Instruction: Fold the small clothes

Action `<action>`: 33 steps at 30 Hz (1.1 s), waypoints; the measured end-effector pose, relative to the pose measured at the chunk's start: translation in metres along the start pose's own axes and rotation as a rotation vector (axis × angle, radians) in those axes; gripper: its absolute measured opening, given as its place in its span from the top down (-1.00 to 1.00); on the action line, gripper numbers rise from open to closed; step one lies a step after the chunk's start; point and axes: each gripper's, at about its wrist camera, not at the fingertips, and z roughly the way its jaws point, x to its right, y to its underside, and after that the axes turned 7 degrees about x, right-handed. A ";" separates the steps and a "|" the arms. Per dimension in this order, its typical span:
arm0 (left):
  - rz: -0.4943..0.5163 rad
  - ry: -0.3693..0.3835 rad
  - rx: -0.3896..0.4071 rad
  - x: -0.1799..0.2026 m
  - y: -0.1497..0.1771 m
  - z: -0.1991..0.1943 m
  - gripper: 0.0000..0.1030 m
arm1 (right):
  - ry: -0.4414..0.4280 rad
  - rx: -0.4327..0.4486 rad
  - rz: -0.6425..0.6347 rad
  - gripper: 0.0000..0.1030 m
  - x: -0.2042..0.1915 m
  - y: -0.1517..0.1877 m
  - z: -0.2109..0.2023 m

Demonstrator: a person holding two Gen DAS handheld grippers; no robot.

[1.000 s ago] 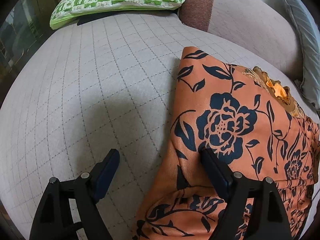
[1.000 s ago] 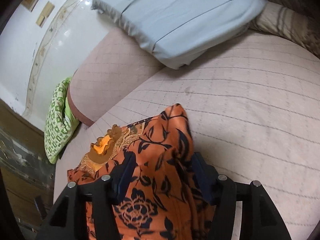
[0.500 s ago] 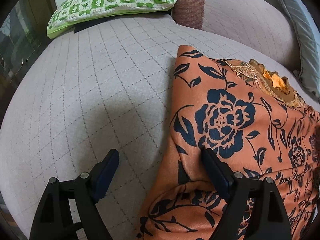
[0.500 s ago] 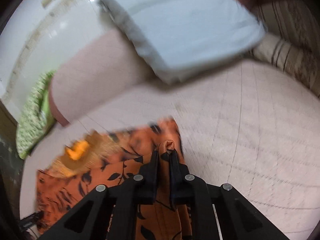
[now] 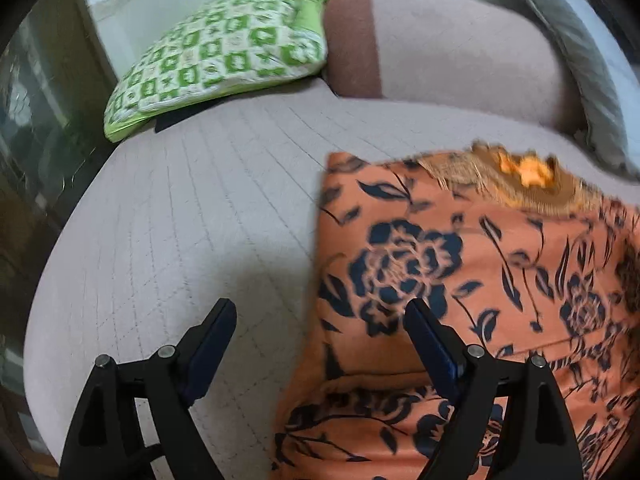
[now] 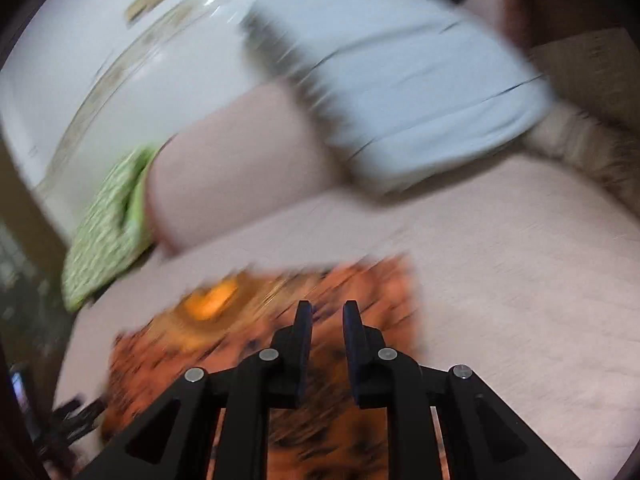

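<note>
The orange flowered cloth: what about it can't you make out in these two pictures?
- Right wrist view: motion blur smears the orange cloth, so its flowers and gold trim are unreadable.
- Left wrist view: its right side and near end run off the picture edge, so its full shape is unknown.
- Left wrist view: the grey pillow is cut off by the edge.

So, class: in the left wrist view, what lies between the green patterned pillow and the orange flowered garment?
Only bare quilted sofa seat lies between the green pillow and the orange garment; the left wrist view shows it.
</note>
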 end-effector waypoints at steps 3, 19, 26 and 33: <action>0.042 -0.013 -0.080 0.012 0.009 0.018 -0.69 | -0.079 -0.143 -0.068 0.67 -0.033 0.025 0.025; -0.064 -0.040 0.274 -0.017 -0.035 -0.077 -0.68 | -0.152 -0.201 -0.131 0.65 -0.058 0.032 0.035; -0.127 -0.053 0.346 -0.040 -0.040 -0.108 -0.68 | -0.224 -0.166 -0.148 0.65 -0.084 0.034 0.018; -0.160 -0.081 0.407 -0.056 -0.036 -0.131 -0.68 | -0.252 -0.186 -0.176 0.65 -0.110 0.050 0.024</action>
